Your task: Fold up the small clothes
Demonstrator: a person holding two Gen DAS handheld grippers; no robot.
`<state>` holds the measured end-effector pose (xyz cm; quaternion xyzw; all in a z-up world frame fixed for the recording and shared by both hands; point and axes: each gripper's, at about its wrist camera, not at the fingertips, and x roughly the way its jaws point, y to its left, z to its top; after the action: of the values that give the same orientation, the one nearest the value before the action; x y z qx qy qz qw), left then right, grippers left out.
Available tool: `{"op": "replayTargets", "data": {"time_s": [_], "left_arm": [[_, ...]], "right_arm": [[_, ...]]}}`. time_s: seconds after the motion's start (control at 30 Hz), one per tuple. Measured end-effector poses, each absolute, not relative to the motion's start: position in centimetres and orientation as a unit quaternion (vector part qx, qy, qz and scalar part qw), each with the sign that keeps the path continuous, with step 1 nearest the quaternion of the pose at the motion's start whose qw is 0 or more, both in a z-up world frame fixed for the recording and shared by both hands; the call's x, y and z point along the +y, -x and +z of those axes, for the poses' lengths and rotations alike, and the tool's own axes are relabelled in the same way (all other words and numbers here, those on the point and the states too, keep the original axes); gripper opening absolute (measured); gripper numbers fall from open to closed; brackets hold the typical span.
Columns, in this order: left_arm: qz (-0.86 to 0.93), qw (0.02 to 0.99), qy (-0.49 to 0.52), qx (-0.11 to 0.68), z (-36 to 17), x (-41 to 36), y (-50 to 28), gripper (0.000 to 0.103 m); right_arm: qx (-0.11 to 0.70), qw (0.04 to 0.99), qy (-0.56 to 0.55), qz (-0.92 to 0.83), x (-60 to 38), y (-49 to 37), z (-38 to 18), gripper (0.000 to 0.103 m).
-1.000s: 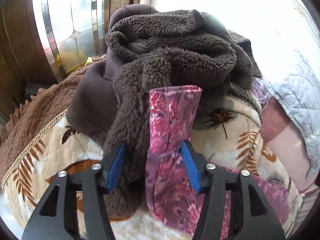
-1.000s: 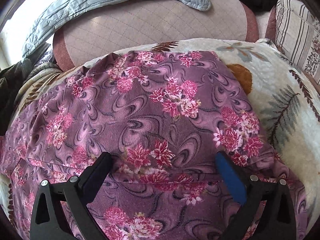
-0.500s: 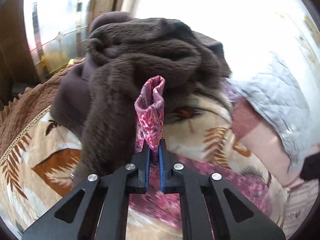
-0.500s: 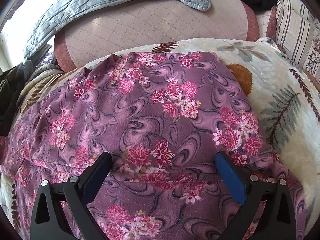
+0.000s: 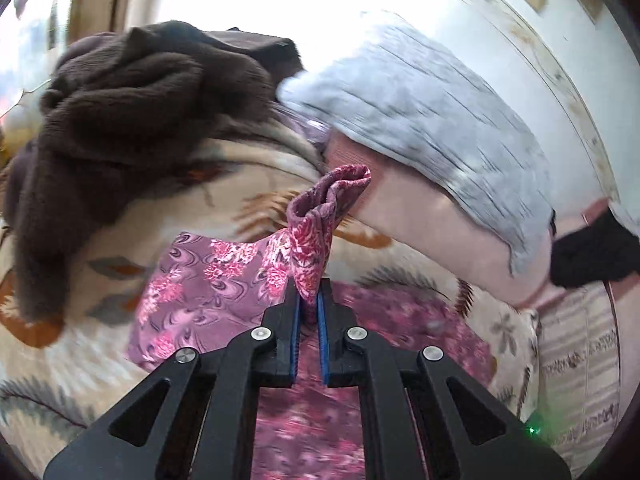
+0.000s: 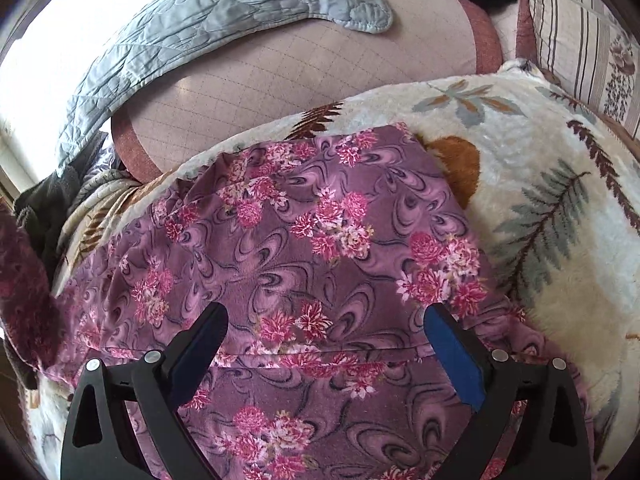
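A purple garment with pink flowers (image 6: 312, 240) lies spread on a cream blanket with leaf prints (image 6: 540, 200). My left gripper (image 5: 308, 300) is shut on one sleeve or leg end of that floral garment (image 5: 316, 240), which stands up bunched from between the blue pads, lifted off the blanket. The rest of the garment (image 5: 208, 280) lies flat below it. My right gripper (image 6: 326, 320) hovers open over the garment's middle, its wide-set fingers (image 6: 452, 340) not pressing on the cloth.
A dark brown fleece garment (image 5: 120, 120) is heaped at the left. A grey-blue quilt (image 6: 200, 32) drapes over a pink quilted cushion (image 6: 300, 72) at the back. A black item (image 5: 592, 252) and a striped pillow (image 6: 580, 40) lie to the right.
My left gripper closed on the floral sleeve end, then lifted it and swung right, away from the brown fleece. The right gripper rose slightly and stayed open.
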<state>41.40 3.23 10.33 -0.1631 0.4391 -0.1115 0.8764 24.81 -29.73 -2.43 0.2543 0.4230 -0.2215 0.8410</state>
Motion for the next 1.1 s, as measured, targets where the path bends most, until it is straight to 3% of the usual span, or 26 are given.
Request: {"op": "replayTargets", "data": {"time_s": [0.33, 0.6, 0.73, 0.83, 0.93, 1.1], "left_arm": [[-0.186, 0.838, 0.151, 0.490, 5.4, -10.4, -40.2, 0.005], [-0.181, 0.808, 0.130, 0.546, -1.0, -15.4, -39.1, 0.006], [-0.182, 0.790, 0.128, 0.571, -2.9, -15.4, -38.6, 0.015], [-0.204, 0.777, 0.155, 0.575, -2.9, -13.9, -37.8, 0.032], [-0.228, 0.771, 0.192, 0.562, -2.4, -10.6, -35.9, 0.040], [-0.196, 0.784, 0.214, 0.549, -3.8, -3.8, -33.7, 0.043]], "right_arm": [[0.424, 0.825, -0.307, -0.213, -32.6, -23.4, -2.6, 0.100], [0.425, 0.819, -0.327, -0.205, -33.4, -23.1, -3.0, 0.100], [0.424, 0.820, -0.325, -0.206, -33.4, -23.2, -3.1, 0.100], [0.411, 0.825, -0.331, -0.205, -33.5, -22.9, -2.9, 0.099], [0.380, 0.840, -0.342, -0.183, -33.2, -22.8, -2.3, 0.099], [0.341, 0.858, -0.370, -0.104, -31.1, -23.8, -2.2, 0.099]]}}
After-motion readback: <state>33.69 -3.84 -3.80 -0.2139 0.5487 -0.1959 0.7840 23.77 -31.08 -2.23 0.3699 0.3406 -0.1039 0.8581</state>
